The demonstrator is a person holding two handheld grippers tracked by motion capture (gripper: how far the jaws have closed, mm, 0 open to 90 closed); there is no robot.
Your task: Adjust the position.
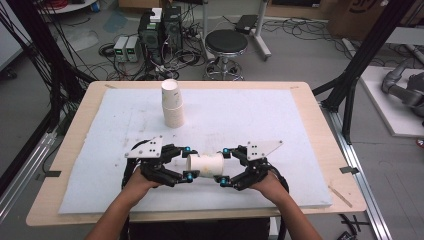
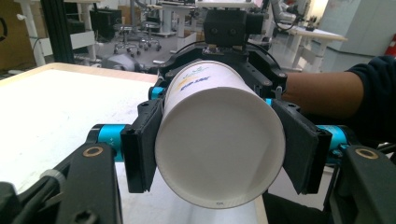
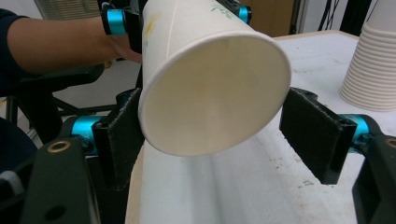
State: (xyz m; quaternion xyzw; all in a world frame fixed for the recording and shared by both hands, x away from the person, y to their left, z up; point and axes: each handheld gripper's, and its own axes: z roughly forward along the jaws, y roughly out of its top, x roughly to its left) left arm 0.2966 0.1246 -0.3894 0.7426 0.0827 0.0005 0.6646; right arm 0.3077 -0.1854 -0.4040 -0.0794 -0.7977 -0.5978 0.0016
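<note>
White paper is what the eye lands on first: a paper cup lying sideways in the air between the two tongs, low over the near middle of the counter. The counter is a pale wooden top covered by a white foam sheet.

The left tongs have their jaws pressed against both sides of the cup's closed bottom end; in the left gripper view the black pads sit tight on the wall of the cup, whose flat base faces the camera. So those tongs are clamped on it.

The right tongs come in from the other side, around the cup's open mouth. In the right gripper view the rim of the cup hangs between the jaws: one pad touches the rim or very nearly does, while the other stands clear with a gap, so these tongs are spread apart and not gripping.

Farther back, left of centre on the foam, stands a stack of paper cups, upright, well apart from both hands.
</note>
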